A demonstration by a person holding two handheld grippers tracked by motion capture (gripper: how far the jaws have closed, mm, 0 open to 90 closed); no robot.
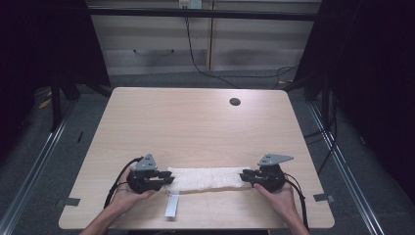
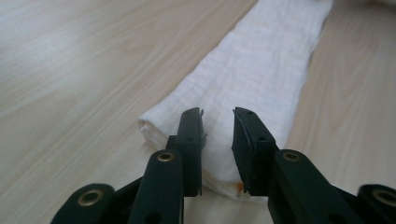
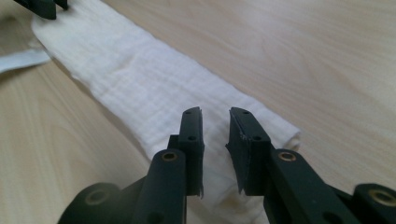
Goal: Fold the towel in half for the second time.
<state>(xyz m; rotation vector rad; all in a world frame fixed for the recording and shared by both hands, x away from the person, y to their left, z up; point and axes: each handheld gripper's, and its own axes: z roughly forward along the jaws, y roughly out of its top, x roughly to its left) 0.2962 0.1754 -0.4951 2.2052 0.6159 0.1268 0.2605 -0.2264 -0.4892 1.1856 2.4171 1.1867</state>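
Long folded white cloth strip (image 1: 208, 178) between grippers; left gripper (image 2: 218, 126), right gripper (image 3: 215, 123) part-open, holding nothing. Next, likely: regrip ends, fold.

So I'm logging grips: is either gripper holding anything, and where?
Nothing is held: both jaws stand open over the ends of the folded white cloth.

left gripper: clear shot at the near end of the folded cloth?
Probably yes. The left gripper hangs right over the end of the white cloth, jaws parted with a gap between them, and nothing lies between them and the fabric.
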